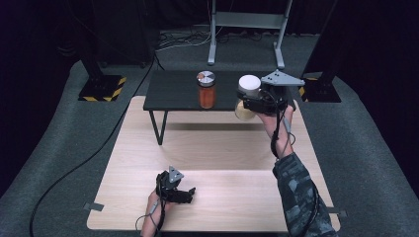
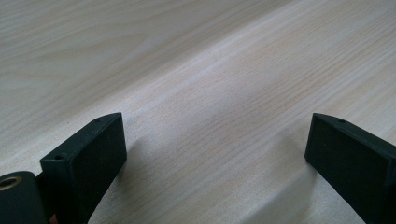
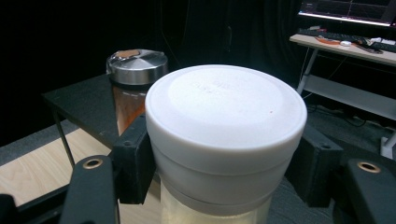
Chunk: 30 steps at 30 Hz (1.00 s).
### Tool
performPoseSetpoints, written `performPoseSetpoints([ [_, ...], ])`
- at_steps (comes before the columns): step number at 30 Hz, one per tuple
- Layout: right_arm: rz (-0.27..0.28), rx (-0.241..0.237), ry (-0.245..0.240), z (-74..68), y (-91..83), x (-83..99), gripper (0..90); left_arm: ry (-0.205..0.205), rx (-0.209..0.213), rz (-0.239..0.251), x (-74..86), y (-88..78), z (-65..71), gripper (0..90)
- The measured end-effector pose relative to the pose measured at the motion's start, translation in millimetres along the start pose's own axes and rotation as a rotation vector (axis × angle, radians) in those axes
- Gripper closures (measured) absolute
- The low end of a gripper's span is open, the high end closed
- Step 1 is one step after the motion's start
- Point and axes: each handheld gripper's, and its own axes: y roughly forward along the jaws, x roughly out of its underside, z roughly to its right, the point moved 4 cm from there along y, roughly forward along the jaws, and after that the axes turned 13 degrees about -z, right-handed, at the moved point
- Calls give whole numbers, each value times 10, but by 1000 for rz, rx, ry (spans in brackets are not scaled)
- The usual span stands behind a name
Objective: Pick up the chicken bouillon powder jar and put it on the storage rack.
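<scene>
My right gripper (image 3: pixel 224 158), matt black plastic, clamps a jar (image 3: pixel 219 205) of cloudy translucent material under a smooth, matt white plastic lid (image 3: pixel 226 112). Upper left of that frame: 1 clear jar (image 3: pixel 126 107) with a brushed, shiny metal lid (image 3: pixel 137 60). The table (image 2: pixel 210 70) is pale wood-grain laminate, satin smooth. The low black table (image 1: pixel 173 89) looks matt. My sleeve (image 1: pixel 299 192) is camouflage cloth.

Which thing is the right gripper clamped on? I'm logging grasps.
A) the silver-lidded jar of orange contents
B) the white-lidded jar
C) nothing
B: in the right gripper view the right gripper has its pads pressed on the white-lidded jar.
</scene>
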Motion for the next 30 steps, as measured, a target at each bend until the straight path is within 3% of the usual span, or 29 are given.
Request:
performPoseSetpoints([
  [30,-16,20,10,37,203,-222,328,5,3,-1,-1,-1,-3,51],
])
